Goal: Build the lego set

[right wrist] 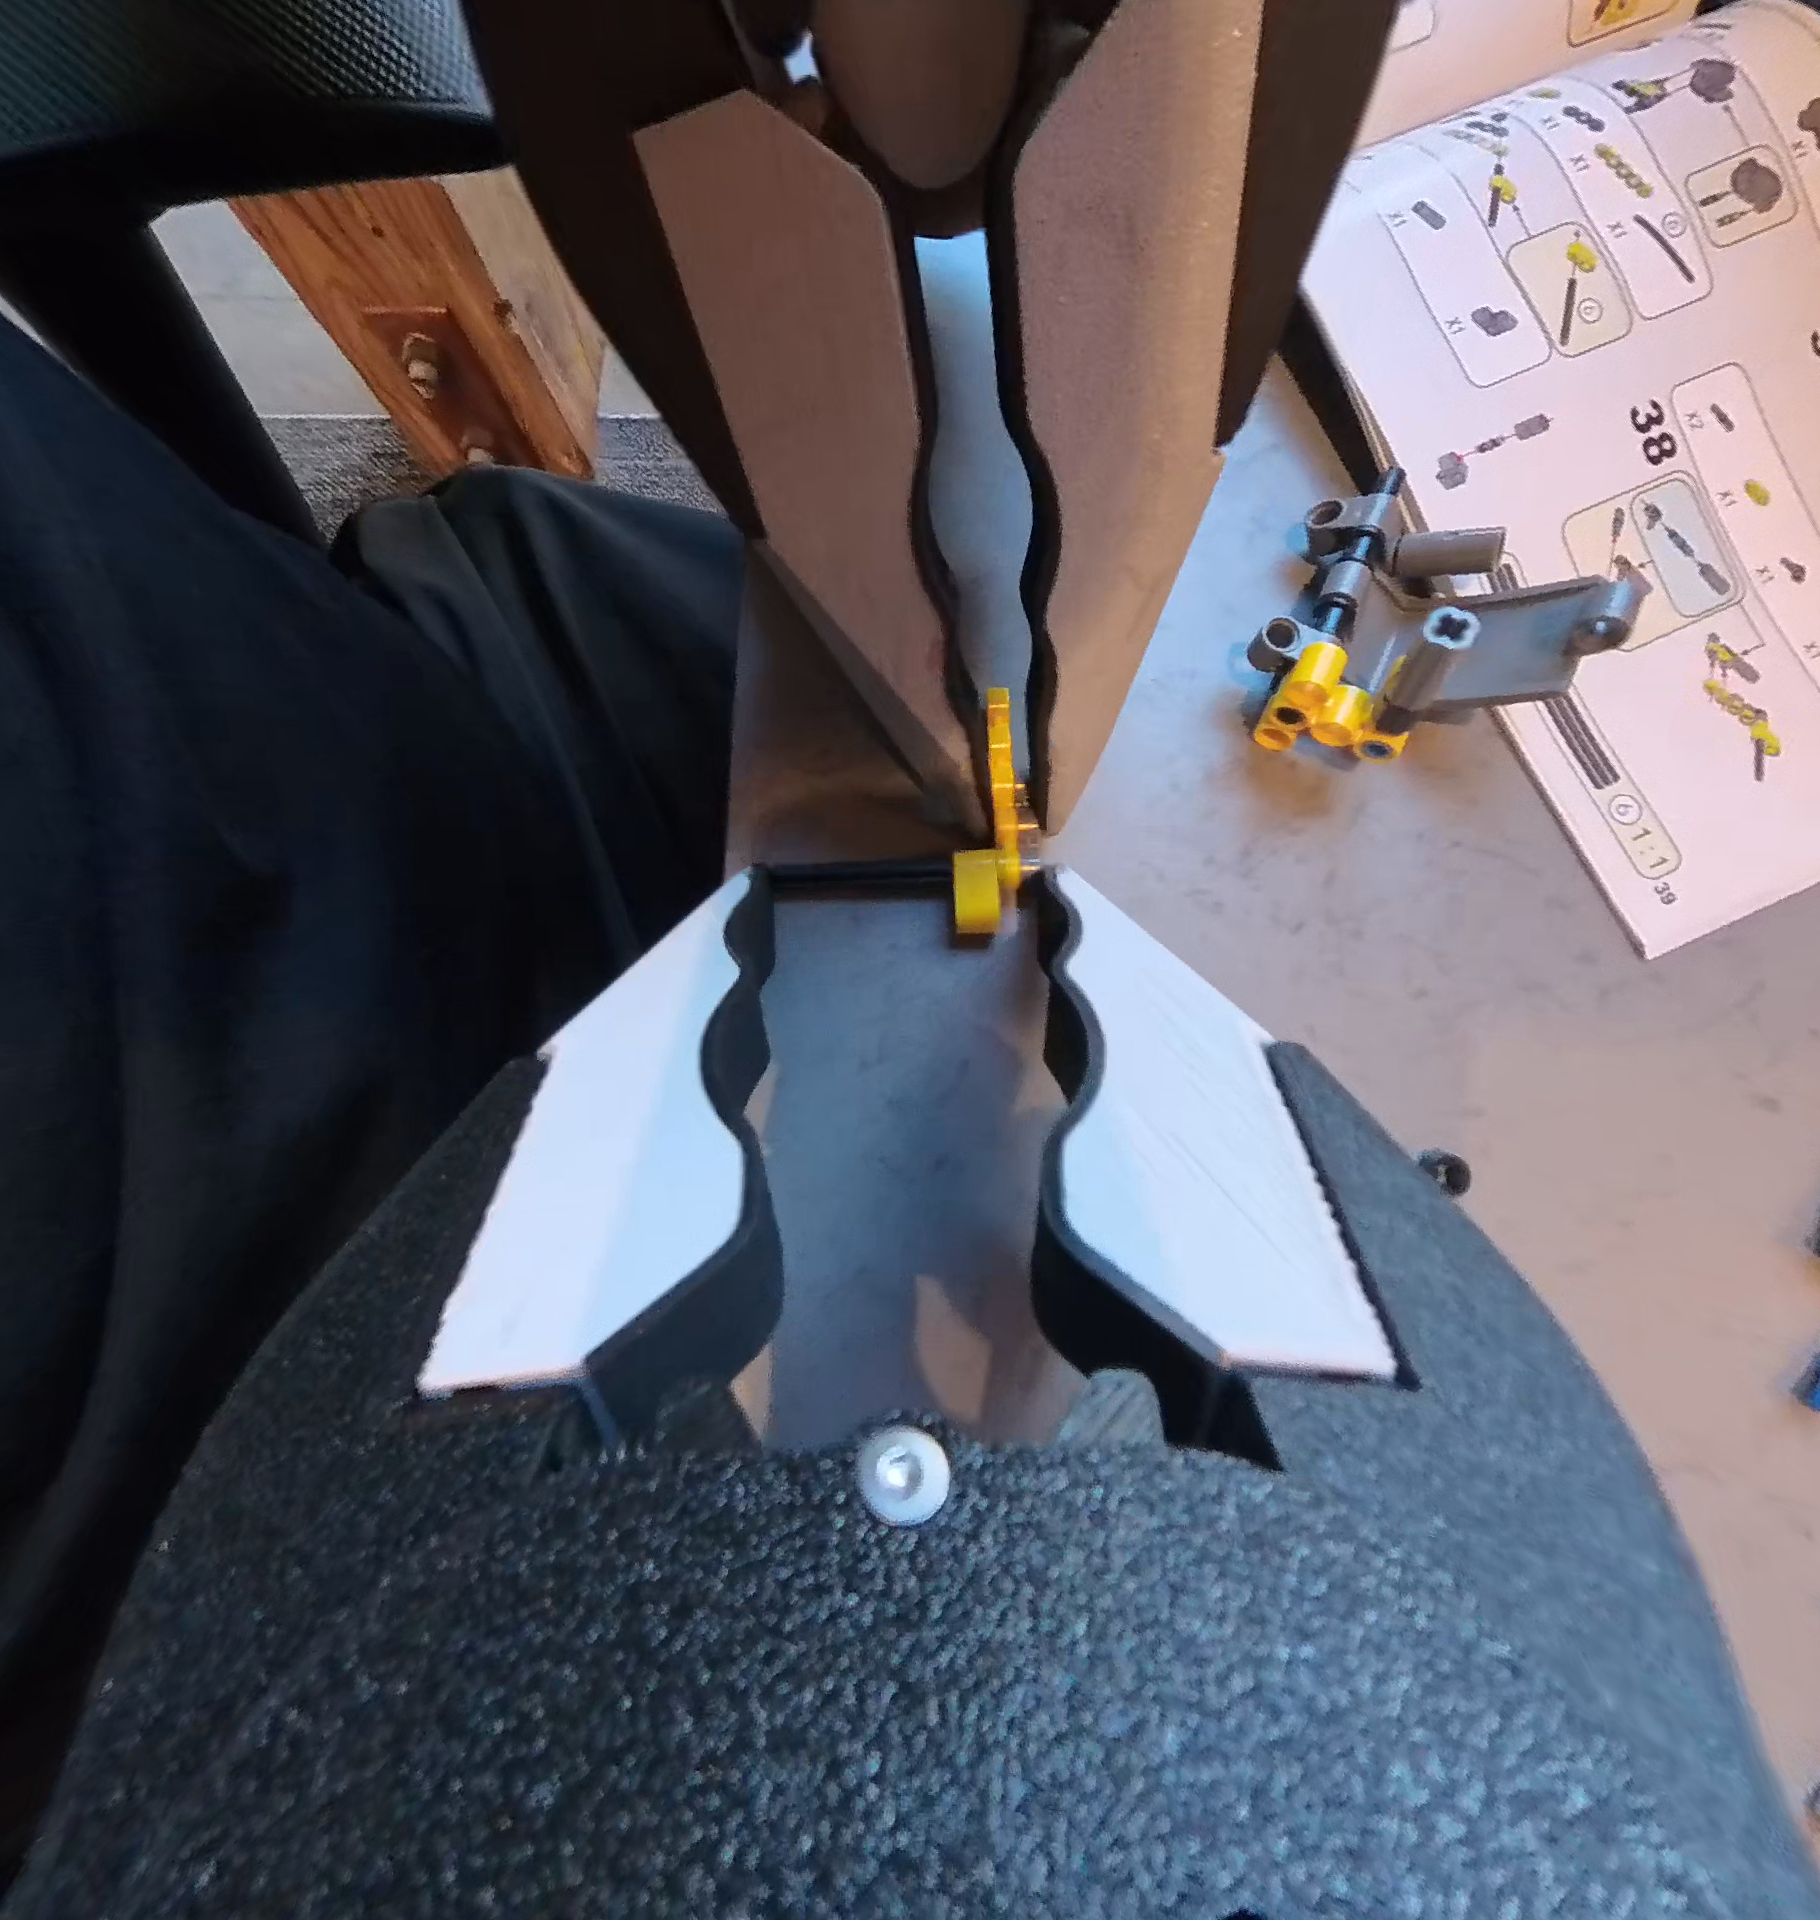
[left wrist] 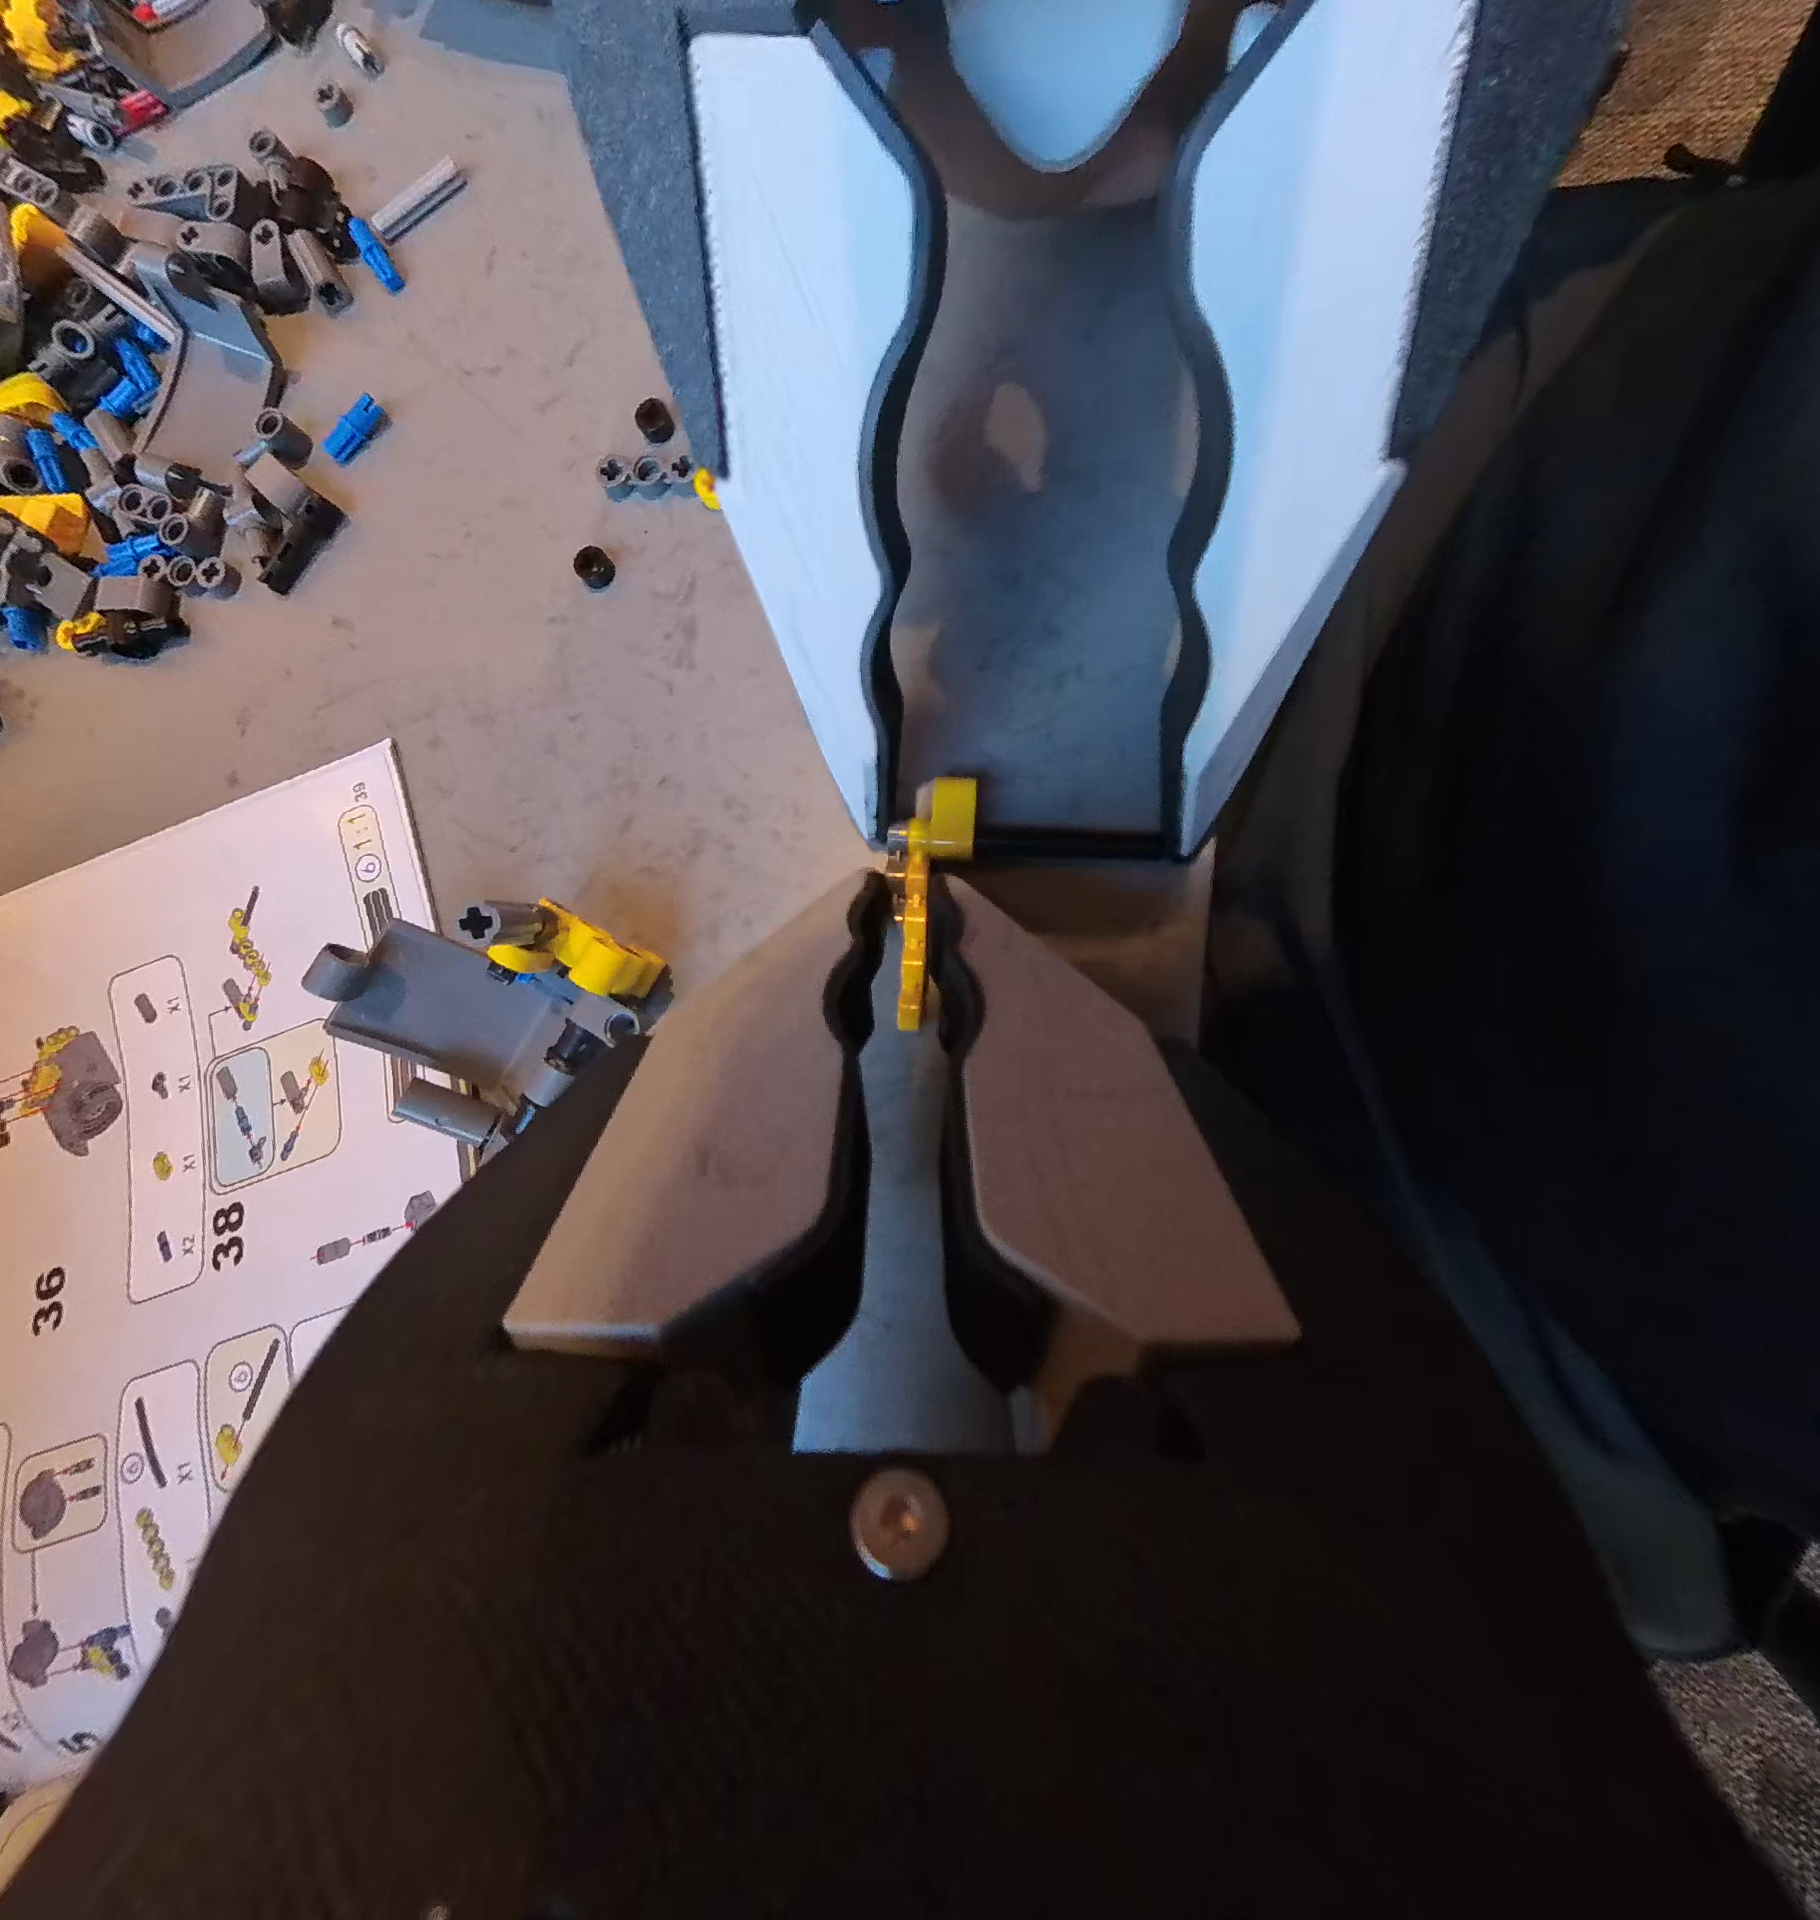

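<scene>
My left gripper (left wrist: pixel 901 894) has brown fingers and is shut on a thin yellow beam (left wrist: pixel 914 966), held on edge between its tips. My right gripper (right wrist: pixel 901 878) has pale fingers set wide apart, with a black axle (right wrist: pixel 854 868) spanning lengthwise between the tips. A small yellow connector (right wrist: pixel 977 888) sits on the axle's right end. The two grippers face each other tip to tip. The beam's end (right wrist: pixel 1001 758) meets the yellow connector (left wrist: pixel 953 816). The right gripper (left wrist: pixel 1031 831) comes down from the top of the left wrist view. All this is above the table's near edge.
A grey and yellow subassembly (left wrist: pixel 470 997) (right wrist: pixel 1405 634) lies on the grey table beside an open instruction booklet (left wrist: pixel 158 1143) (right wrist: pixel 1612 416). A pile of loose grey, blue and yellow pieces (left wrist: pixel 106 416) lies beyond. A person's dark clothing (right wrist: pixel 262 935) and a wooden leg (right wrist: pixel 438 312) are off the table's edge. The tips of both grippers are at nearly the same place.
</scene>
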Action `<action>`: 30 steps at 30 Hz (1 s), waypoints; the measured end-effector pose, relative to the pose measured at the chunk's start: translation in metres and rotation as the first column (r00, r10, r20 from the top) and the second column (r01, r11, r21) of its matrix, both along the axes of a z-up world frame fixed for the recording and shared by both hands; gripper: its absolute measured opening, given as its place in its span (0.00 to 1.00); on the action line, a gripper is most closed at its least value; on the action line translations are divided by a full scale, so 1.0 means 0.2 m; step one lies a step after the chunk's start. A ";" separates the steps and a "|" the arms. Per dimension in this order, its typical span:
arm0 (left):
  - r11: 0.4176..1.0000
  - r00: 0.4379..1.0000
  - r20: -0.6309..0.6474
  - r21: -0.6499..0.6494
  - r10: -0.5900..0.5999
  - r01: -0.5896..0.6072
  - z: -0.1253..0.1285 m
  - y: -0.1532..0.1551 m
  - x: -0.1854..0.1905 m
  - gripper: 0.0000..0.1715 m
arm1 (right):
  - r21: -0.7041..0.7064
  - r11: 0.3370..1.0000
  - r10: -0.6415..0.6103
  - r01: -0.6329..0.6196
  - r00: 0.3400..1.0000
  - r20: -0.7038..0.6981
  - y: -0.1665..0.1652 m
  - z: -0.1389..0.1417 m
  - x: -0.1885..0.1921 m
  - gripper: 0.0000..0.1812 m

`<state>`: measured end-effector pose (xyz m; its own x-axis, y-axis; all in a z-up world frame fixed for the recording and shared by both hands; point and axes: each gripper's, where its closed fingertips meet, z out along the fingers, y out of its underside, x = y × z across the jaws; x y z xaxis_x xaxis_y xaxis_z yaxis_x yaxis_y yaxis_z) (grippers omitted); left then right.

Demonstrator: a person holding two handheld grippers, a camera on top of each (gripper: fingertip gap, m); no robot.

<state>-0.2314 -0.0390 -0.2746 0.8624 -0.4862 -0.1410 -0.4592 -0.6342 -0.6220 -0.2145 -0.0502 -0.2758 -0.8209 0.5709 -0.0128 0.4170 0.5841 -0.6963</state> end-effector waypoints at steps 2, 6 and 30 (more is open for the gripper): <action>1.000 1.000 0.014 -0.007 0.014 -0.014 0.00 0.00 0.00 0.04 | 0.023 1.000 -0.006 0.006 1.000 -0.013 0.00 0.00 0.00 0.28; 1.000 1.000 0.018 -0.004 0.016 -0.016 0.00 0.00 0.00 0.04 | 0.003 1.000 -0.025 0.025 1.000 0.006 0.00 0.00 0.00 0.29; 0.995 0.998 -0.049 0.091 0.035 -0.031 0.00 -0.01 0.01 0.04 | 0.052 0.998 0.030 -0.027 0.998 -0.055 -0.02 0.00 0.00 0.26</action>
